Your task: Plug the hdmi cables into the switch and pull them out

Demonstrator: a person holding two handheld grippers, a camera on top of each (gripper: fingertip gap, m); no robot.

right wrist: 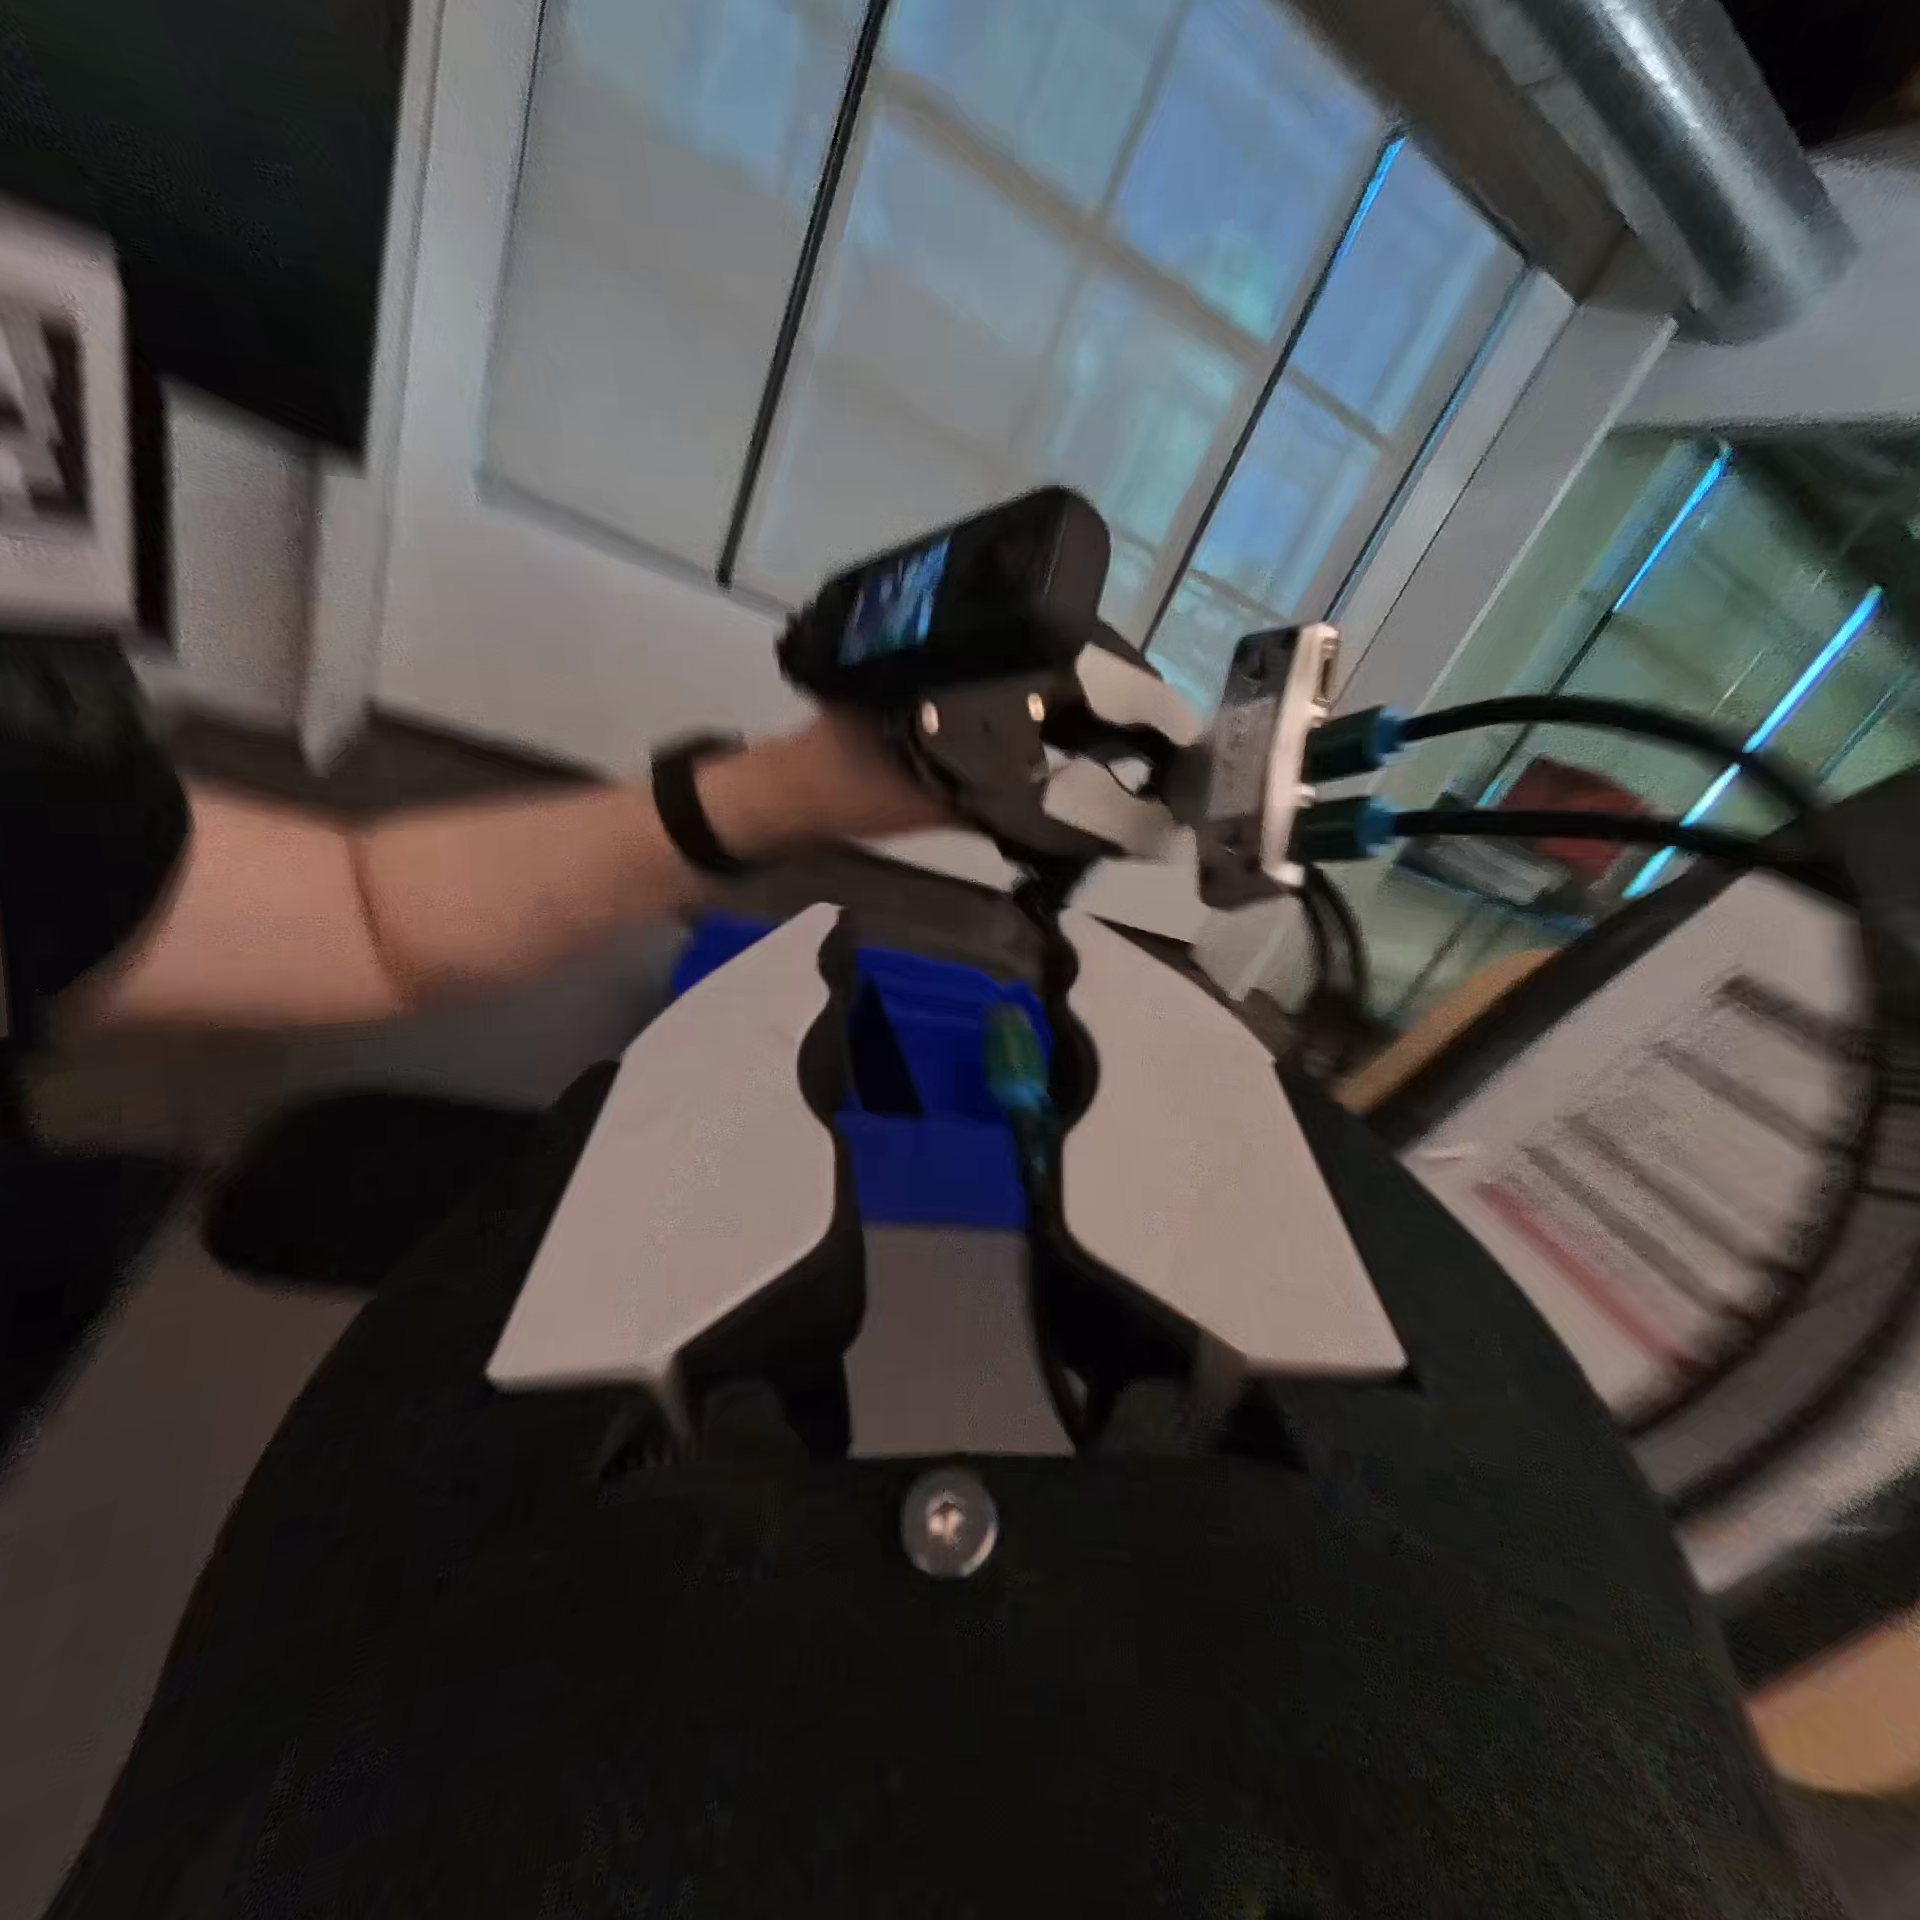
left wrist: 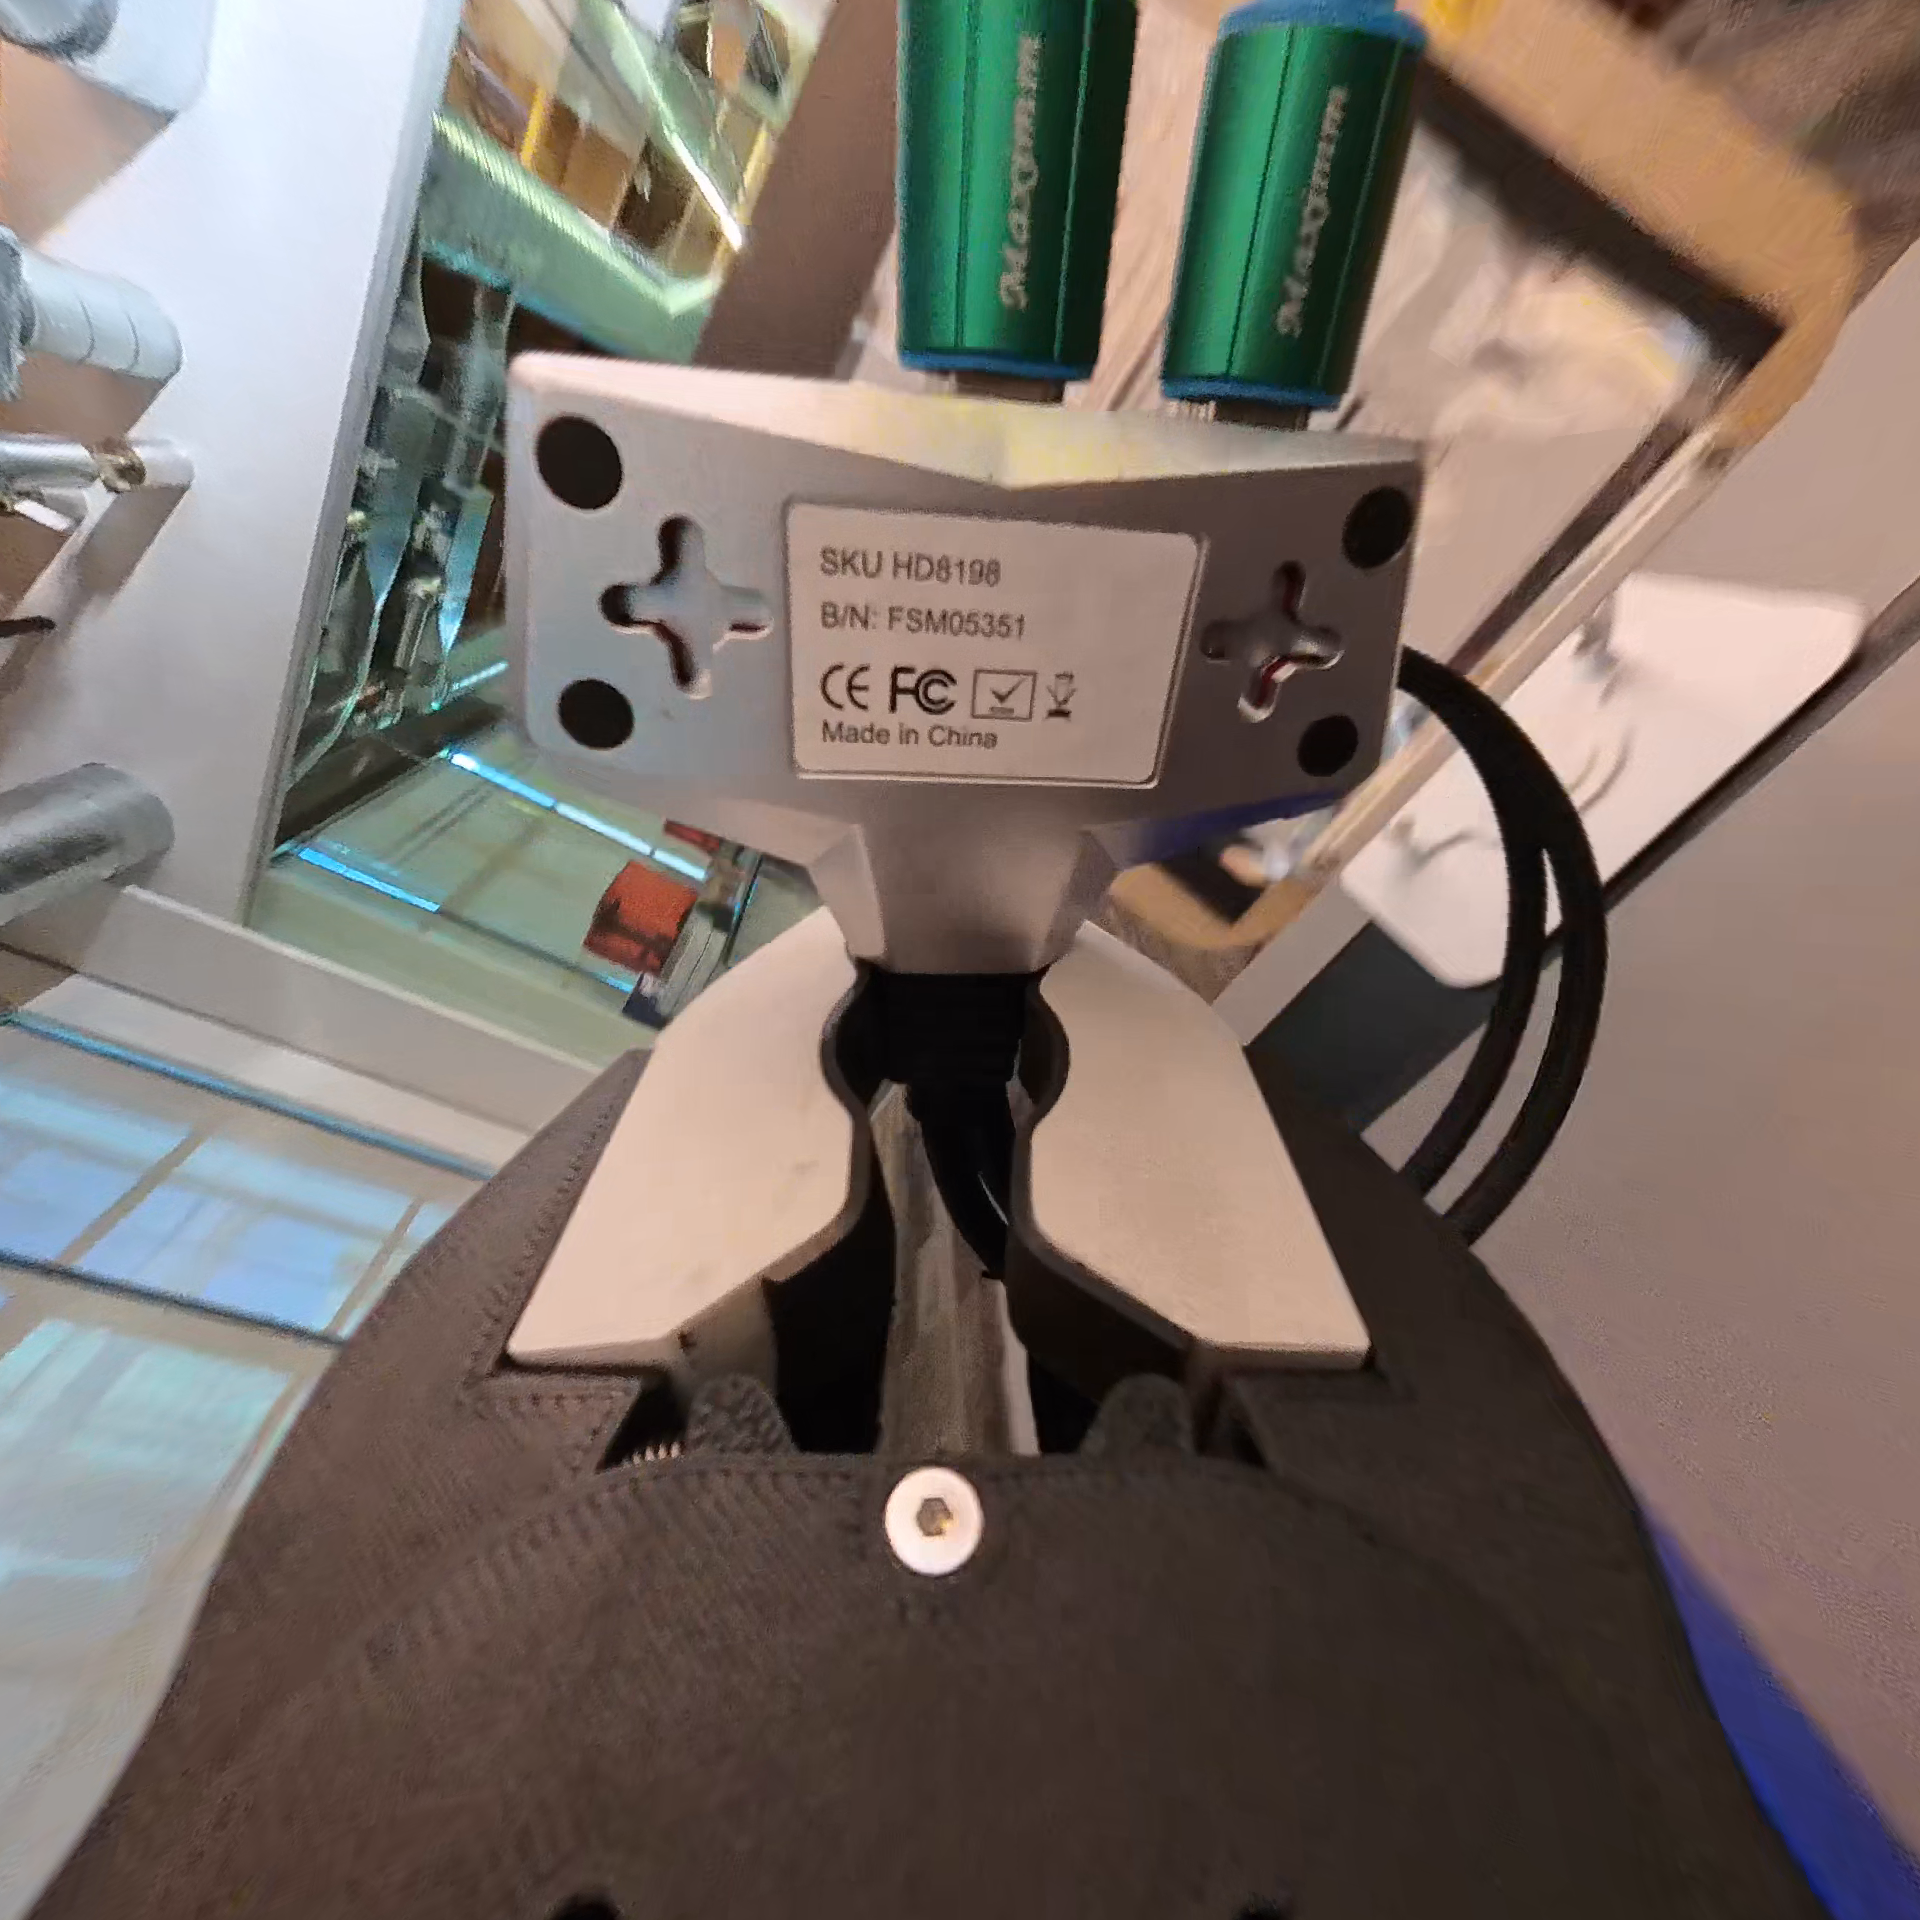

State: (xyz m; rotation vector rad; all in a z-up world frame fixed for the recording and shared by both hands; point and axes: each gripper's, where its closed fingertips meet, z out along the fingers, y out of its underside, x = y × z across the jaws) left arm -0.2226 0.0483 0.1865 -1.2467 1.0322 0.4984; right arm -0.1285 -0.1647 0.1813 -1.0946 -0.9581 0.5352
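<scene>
Your left gripper (left wrist: 951, 997) is clamped on the narrow neck of the silver switch (left wrist: 961, 582), right where its own black cable (left wrist: 1538, 935) leaves the body and loops off to the right; the switch is held up in the air with its underside toward the camera, showing a pale sticker (left wrist: 992, 649) between two cross-shaped mounting slots. Along its far edge, two green HDMI plugs stand side by side: the left plug (left wrist: 992, 187) and the right plug (left wrist: 1283, 208) are both seated in the ports (a sliver of metal shows at each base). In the right wrist view the same switch (right wrist: 1262, 758) appears side-on, held out by your left arm (right wrist: 499, 862) with a dark band (right wrist: 691, 805) on the wrist, and the two plugs trail black leads off to the right. Your right gripper (right wrist: 951, 961) has its fingers (right wrist: 717, 1122) nearly meeting at the tips, yet nothing is visibly pinched there, so I cannot tell whether it is fully closed; behind the gap sits a blue bin (right wrist: 914, 1070) with a third green plug (right wrist: 1023, 1065) leaning against it. This view is heavily motion-blurred.
</scene>
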